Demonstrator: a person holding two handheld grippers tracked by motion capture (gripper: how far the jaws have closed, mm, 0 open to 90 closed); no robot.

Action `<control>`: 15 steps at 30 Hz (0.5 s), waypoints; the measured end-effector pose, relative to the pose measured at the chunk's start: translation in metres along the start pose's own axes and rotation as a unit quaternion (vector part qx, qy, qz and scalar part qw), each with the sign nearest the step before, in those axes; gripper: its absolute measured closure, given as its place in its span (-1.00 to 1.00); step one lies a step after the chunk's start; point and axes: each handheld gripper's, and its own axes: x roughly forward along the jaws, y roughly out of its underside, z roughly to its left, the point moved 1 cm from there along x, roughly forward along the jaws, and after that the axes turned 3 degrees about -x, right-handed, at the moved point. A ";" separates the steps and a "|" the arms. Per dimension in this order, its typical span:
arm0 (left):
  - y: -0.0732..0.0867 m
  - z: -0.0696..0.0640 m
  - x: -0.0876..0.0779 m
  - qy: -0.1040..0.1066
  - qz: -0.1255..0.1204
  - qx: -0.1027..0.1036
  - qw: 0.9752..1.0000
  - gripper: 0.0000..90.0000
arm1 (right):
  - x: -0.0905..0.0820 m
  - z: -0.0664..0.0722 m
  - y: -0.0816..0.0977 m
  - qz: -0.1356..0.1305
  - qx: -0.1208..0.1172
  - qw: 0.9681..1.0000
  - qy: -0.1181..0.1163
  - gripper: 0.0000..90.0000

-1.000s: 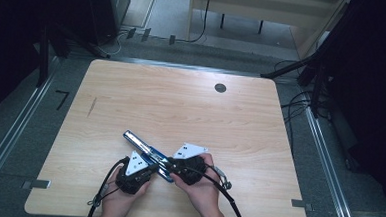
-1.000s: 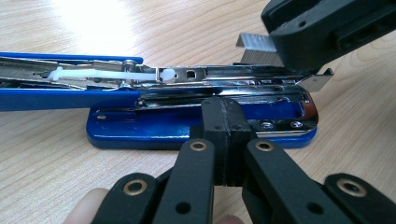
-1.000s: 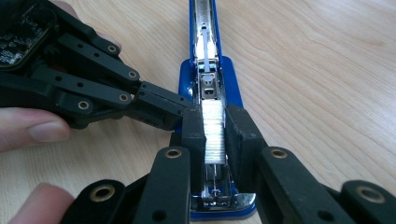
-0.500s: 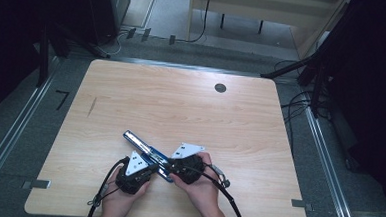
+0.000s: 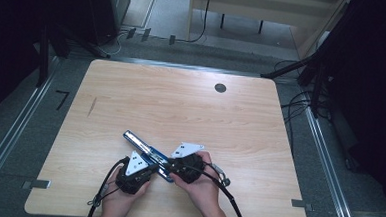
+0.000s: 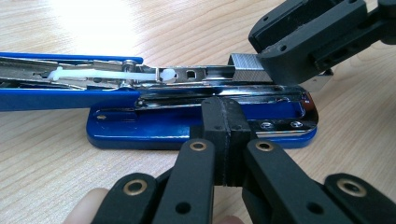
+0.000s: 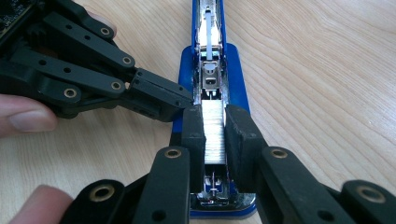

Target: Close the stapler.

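A blue stapler (image 5: pixel 143 150) lies flipped open near the table's front edge, its metal magazine (image 6: pixel 187 77) facing up. My right gripper (image 7: pixel 215 128) is shut on a strip of staples (image 7: pixel 214 135) that sits in the magazine at the stapler's front end. In the left gripper view this strip (image 6: pixel 243 63) shows at that gripper's tip (image 6: pixel 299 51). My left gripper (image 6: pixel 223 116) is shut with nothing between its pads, and its tip rests against the side of the stapler's base (image 6: pixel 140 133). From the right gripper view it (image 7: pixel 161 95) comes in from the left. Both grippers (image 5: pixel 153 167) (image 5: pixel 172 165) meet at the stapler.
The wooden table (image 5: pixel 181 108) has a round black cable hole (image 5: pixel 220 88) at the back right. Black cables (image 5: pixel 226 190) trail from the grippers toward the front edge. The person's hands (image 5: pixel 202 189) hold the grippers. Metal floor rails (image 5: pixel 9 139) run along both sides.
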 end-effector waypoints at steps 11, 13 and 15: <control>0.000 0.000 0.000 0.000 0.000 0.000 1.000 1.00 | -0.001 -0.001 0.001 0.002 0.001 1.000 -0.002 0.76; 0.000 0.000 0.000 0.000 0.000 0.000 1.000 1.00 | -0.001 -0.001 0.001 0.001 0.000 1.000 -0.002 0.76; 0.000 0.000 0.000 0.000 0.000 0.000 1.000 1.00 | -0.001 -0.001 0.001 0.001 0.000 1.000 -0.003 0.76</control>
